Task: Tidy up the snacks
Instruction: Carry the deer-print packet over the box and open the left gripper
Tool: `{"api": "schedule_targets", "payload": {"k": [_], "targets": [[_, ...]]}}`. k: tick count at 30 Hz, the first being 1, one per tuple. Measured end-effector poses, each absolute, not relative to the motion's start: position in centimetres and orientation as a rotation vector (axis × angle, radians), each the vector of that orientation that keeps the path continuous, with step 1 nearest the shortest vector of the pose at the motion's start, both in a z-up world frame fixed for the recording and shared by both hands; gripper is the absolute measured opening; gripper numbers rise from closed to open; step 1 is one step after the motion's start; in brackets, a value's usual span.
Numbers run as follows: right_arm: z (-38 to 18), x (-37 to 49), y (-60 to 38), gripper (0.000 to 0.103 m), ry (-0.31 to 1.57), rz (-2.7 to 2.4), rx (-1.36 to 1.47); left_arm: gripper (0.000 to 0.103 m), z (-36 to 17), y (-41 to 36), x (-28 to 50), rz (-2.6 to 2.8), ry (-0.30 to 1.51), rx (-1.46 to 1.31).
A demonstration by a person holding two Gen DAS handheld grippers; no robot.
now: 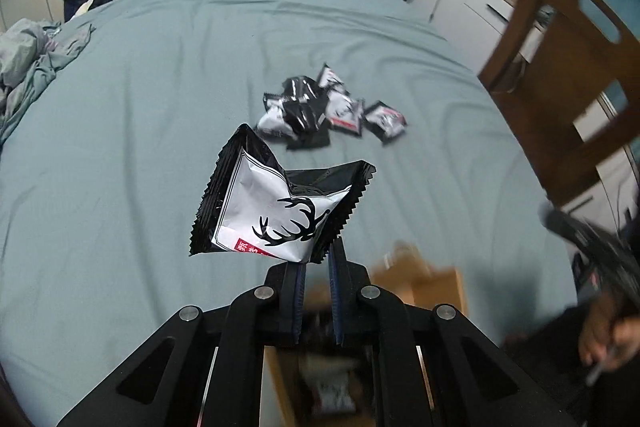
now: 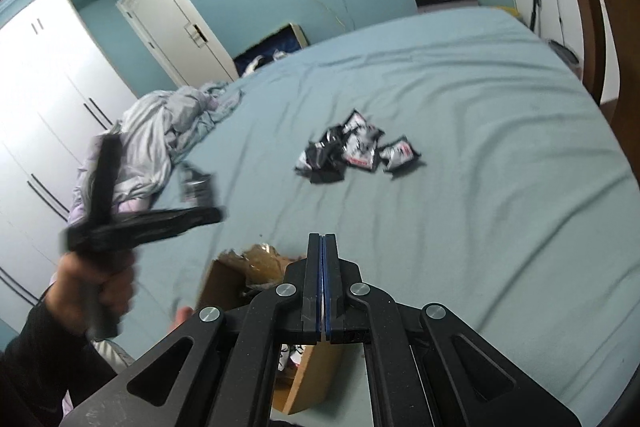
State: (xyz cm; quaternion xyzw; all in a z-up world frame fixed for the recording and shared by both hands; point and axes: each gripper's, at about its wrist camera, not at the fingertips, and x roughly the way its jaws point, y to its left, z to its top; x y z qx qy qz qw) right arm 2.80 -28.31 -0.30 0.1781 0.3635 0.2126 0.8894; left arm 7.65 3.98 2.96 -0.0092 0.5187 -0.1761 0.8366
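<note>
Black-white antler-print snack packet (image 1: 276, 203) held aloft, tilted, similar packets heaped (image 1: 332, 109) mid-bed, cardboard box (image 2: 228, 283) w/ packets inside

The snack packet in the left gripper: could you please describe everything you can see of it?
The snack packet is a glossy foil pouch, white on its face with a black antler print and a red label, black at its serrated sealed edges. It is creased and buckled, lifted clear of the bed and tilted. The left gripper pinches its lower edge; nothing else touches it.

black-white antlered snack packet (image 1: 276, 211), teal bedsheet (image 1: 160, 87)
</note>
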Motion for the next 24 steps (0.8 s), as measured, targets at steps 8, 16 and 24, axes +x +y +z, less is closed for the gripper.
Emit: {"api": "schedule_targets", "payload": {"k": [8,16,24], "targets": [[0.1,3.0,-25.0,0.000,0.806,0.419,0.268,0.011,-0.7,0.7,3.6,-0.356,1.079,0.102],[-0.4,3.7,-22.5,0.000,0.845,0.432,0.180,0.045,-0.3,-0.8,2.7,-0.390,1.030,0.137],[-1.1,4.8,-21.2,0.000,0.884,0.413,0.143,0.080,-0.2,0.7,3.8,-0.285,1.002,0.110]]}}
